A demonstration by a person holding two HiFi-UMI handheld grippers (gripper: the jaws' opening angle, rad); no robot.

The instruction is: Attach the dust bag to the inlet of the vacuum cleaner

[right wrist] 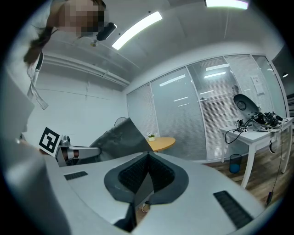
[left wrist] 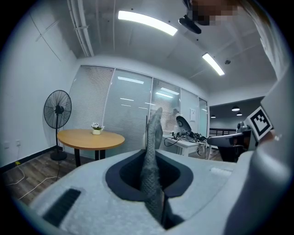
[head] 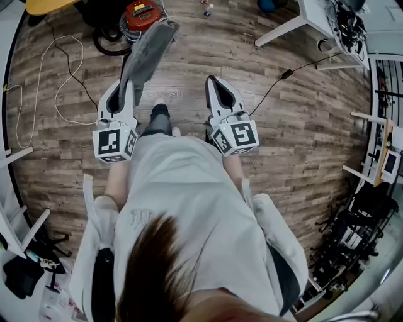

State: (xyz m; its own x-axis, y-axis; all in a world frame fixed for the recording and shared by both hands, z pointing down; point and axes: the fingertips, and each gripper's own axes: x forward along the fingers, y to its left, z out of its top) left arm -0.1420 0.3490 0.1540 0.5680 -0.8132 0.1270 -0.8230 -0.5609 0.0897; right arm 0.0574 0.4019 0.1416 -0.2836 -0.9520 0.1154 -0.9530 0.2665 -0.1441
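My left gripper [head: 130,83] is shut on a grey dust bag [head: 149,50], which sticks out forward from the jaws. In the left gripper view the bag [left wrist: 152,170] stands edge-on between the pads. A red vacuum cleaner [head: 142,14] with a black hose sits on the wooden floor just beyond the bag's far end. My right gripper [head: 211,80] hangs beside the left one, shut, with nothing between its pads. The right gripper view shows its pads meeting [right wrist: 148,155] and the bag [right wrist: 120,137] off to the left.
White cables [head: 60,85] loop on the floor at the left. A white desk [head: 313,17] with equipment stands at the far right and a black cable [head: 286,74] runs from it. A round wooden table [left wrist: 91,137] and a fan [left wrist: 57,110] stand ahead.
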